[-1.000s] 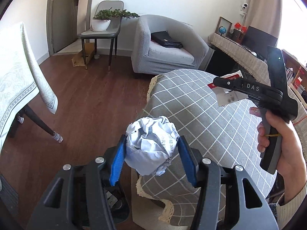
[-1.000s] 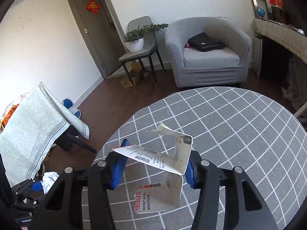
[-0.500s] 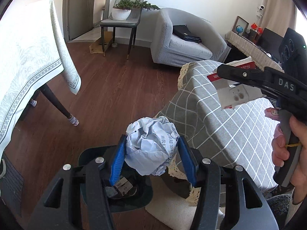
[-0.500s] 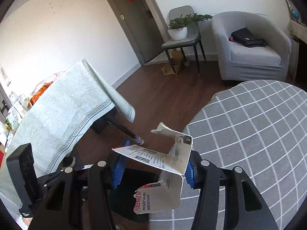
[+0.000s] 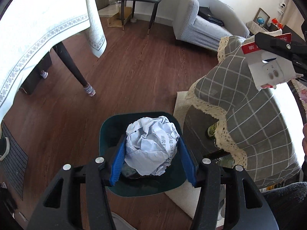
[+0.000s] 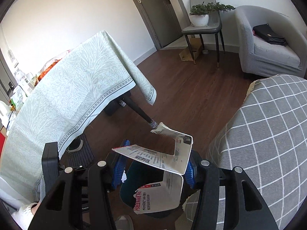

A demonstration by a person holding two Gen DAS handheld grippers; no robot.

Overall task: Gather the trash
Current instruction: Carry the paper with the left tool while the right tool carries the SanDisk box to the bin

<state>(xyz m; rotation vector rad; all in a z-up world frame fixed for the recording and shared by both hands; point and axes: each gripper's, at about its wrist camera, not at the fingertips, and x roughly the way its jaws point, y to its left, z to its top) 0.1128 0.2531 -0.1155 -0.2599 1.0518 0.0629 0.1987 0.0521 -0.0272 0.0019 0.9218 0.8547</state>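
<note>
My left gripper [image 5: 152, 159] is shut on a crumpled ball of white paper [image 5: 151, 145], hanging right above a dark green trash bin [image 5: 107, 128] on the wood floor. My right gripper [image 6: 153, 169] is shut on a torn white cardboard package [image 6: 163, 163] with red print, above the same bin [image 6: 127, 189]. In the left wrist view that package [image 5: 270, 69] and the right gripper's black finger [image 5: 276, 46] show at the upper right, over the checked table's edge.
A round table with a grey checked cloth [image 5: 249, 103] stands right of the bin, a bottle [image 5: 212, 129] beneath it. A table with a pale green cloth [image 6: 63, 99] and dark leg [image 5: 71, 65] stands left. Grey armchair [image 6: 268, 44] and a chair with a plant [image 6: 201, 17] farther back.
Both grippers have swung left off the checked table and sunk toward the floor; the bin has come fully into view under the paper ball and the package. Both grips are unchanged.
</note>
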